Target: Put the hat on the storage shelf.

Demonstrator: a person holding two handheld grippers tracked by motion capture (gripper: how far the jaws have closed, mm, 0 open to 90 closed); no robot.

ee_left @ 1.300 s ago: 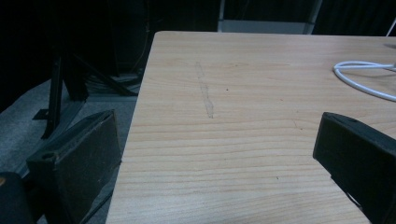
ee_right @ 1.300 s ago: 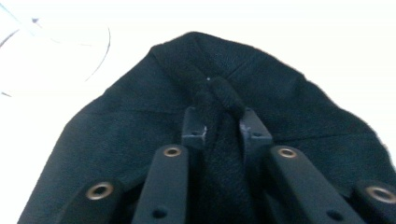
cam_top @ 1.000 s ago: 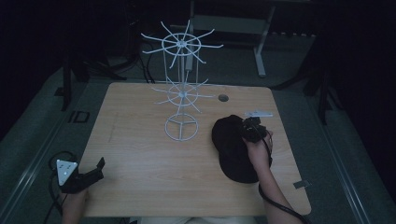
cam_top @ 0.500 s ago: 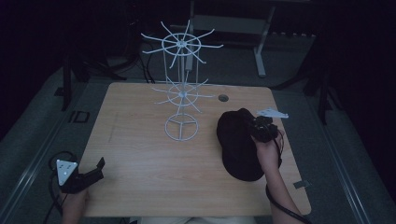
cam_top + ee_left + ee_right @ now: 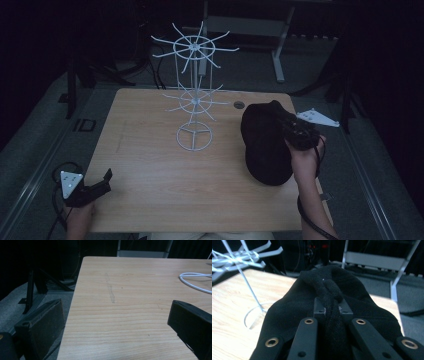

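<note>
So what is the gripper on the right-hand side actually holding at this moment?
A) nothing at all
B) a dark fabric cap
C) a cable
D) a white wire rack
B: in the right gripper view a fold of the black cap is pinched between the jaws of the right gripper, and the high view shows it lifted beside the white wire rack.

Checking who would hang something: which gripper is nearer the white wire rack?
Right. The right gripper, clamped on the black hat, sits just beside the white wire rack; the left gripper hangs at the table's near-left corner.

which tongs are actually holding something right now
The right tongs, clamped on a fold of the black hat; the left tongs are open over bare table.
</note>
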